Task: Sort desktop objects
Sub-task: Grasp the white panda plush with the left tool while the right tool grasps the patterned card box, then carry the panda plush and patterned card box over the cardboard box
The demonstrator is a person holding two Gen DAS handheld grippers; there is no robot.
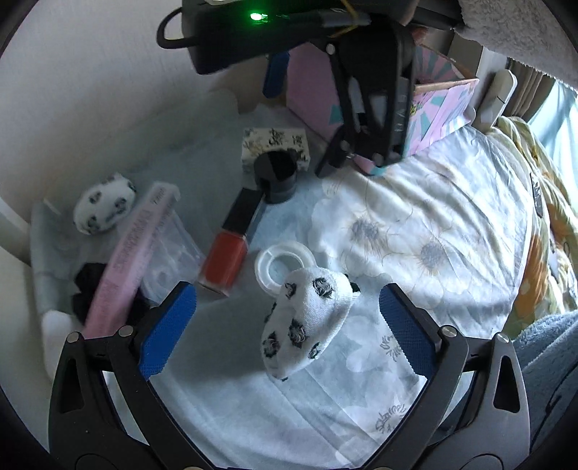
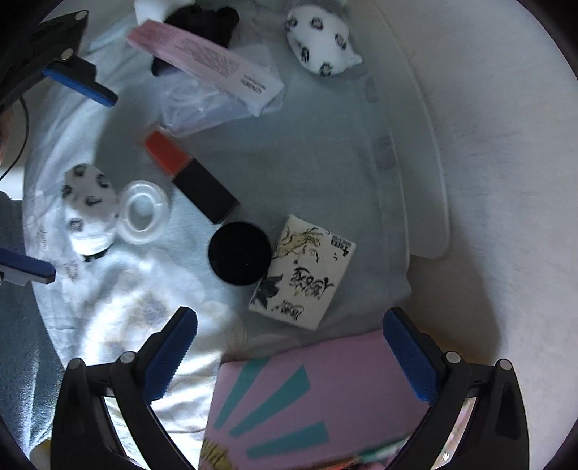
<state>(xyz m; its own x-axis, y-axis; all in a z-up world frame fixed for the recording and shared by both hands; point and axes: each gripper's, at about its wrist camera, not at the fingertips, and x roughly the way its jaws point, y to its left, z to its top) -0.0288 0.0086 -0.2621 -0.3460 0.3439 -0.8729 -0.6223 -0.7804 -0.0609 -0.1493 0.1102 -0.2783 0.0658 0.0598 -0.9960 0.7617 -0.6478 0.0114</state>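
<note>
A rolled white sock [image 1: 307,325] with black prints lies on the floral sheet between the blue pads of my left gripper [image 1: 289,325], which is open around it without touching. A clear tape roll [image 1: 283,264] sits just behind the sock. A red nail-polish bottle [image 1: 225,260] with a black cap lies to the left. My right gripper [image 2: 289,354] is open and empty, hovering over a pink box [image 2: 307,397]. In the right wrist view the same sock [image 2: 90,213] lies between the left gripper's fingers [image 2: 83,85], beside the tape roll [image 2: 144,211].
A black round cap [image 2: 240,253] and a printed tissue pack [image 2: 303,278] lie ahead of the right gripper. Farther off are a long pink carton [image 2: 206,61] on a plastic bag, a second printed sock [image 2: 321,47] and a black fabric item [image 2: 202,21]. A wall borders this side.
</note>
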